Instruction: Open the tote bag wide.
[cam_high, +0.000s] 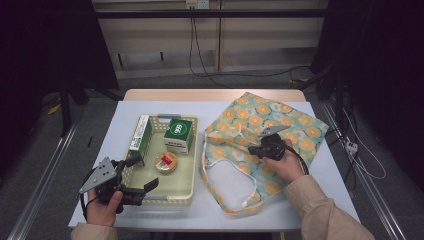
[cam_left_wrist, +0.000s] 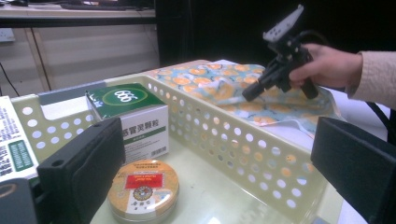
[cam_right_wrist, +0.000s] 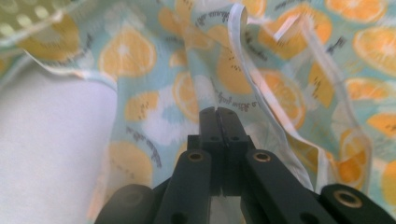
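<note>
A cloth bag printed with orange slices lies flat on the right of the table. My right gripper rests on it near its opening, jaws shut, tips against the cloth; no cloth shows between them. A pale yellow basket on the left holds a green and white box, a long box and a round tin. My left gripper is open over the basket's near left corner. In the left gripper view its jaws stand wide apart around the tin.
The bag's white handle loops trail toward the table's front edge. The basket's perforated wall stands between the tin and the bag. Bare pale tabletop lies to the bag's right. Cables run along the floor behind.
</note>
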